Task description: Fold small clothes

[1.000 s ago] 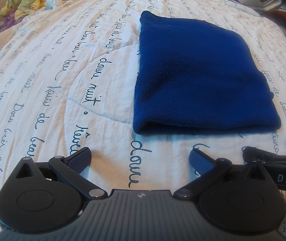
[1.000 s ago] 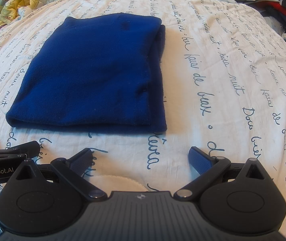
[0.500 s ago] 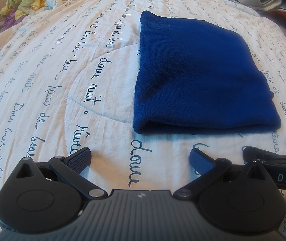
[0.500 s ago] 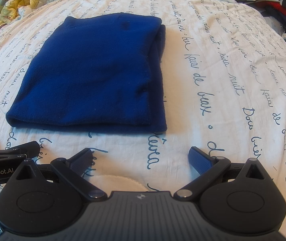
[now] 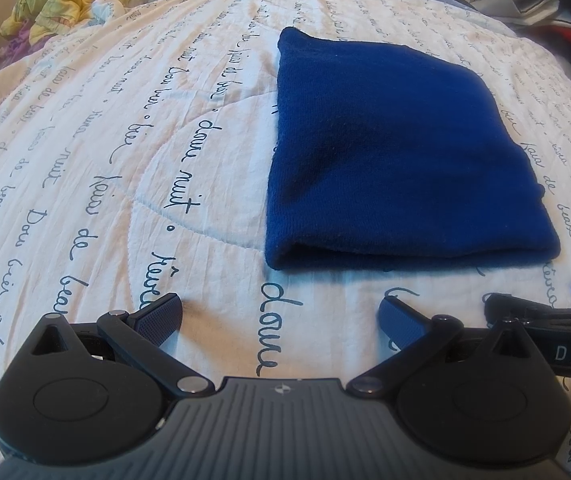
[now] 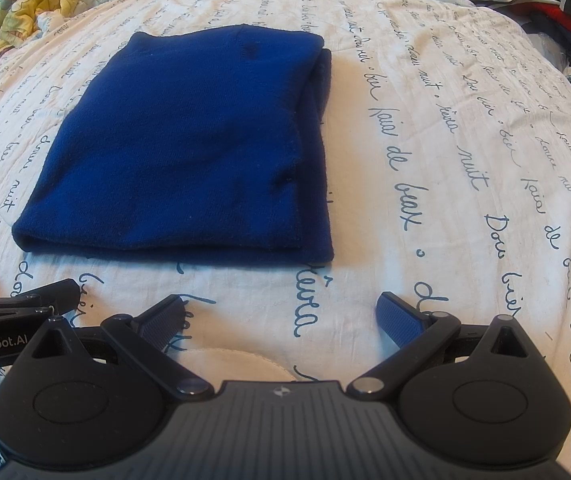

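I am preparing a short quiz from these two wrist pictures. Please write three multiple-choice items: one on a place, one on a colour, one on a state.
1. Where does the garment lie?
A. on the printed bedspread
B. on a chair
C. in a basket

2. What colour is the garment?
A. red
B. dark blue
C. white

3. How are the left gripper and right gripper?
A. both shut on cloth
B. one open, one shut
C. both open, holding nothing

Answers: 1 A, lettered fabric surrounds it; 2 B, it looks blue in both views; 3 C, fingers stand apart short of the cloth.
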A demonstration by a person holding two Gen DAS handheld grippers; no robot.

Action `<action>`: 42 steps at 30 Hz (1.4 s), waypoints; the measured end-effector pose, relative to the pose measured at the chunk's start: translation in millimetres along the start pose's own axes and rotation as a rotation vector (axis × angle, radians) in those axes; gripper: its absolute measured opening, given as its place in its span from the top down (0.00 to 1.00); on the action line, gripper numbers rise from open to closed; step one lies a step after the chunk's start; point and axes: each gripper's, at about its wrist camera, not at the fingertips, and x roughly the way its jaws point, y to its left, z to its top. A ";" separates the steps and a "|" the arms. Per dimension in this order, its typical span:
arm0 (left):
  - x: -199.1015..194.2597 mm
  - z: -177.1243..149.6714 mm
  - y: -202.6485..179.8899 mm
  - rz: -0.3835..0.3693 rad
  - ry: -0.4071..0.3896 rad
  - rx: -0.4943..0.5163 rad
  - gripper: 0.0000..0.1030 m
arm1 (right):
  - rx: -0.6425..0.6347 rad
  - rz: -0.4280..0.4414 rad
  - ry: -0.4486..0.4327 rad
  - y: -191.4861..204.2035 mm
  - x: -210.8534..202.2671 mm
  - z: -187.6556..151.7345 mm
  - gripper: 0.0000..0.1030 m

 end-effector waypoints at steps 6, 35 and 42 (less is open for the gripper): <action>0.9 0.7 -1.0 0.001 -0.020 -0.001 0.00 | -0.001 0.000 0.001 -0.5 0.7 0.1 0.00; 2.6 3.1 -1.0 0.003 0.000 -0.005 0.00 | -0.002 0.002 0.002 -1.9 1.2 1.7 0.00; 2.5 3.2 -0.9 0.003 0.000 -0.005 0.00 | -0.004 0.002 0.002 -2.3 1.4 2.3 0.00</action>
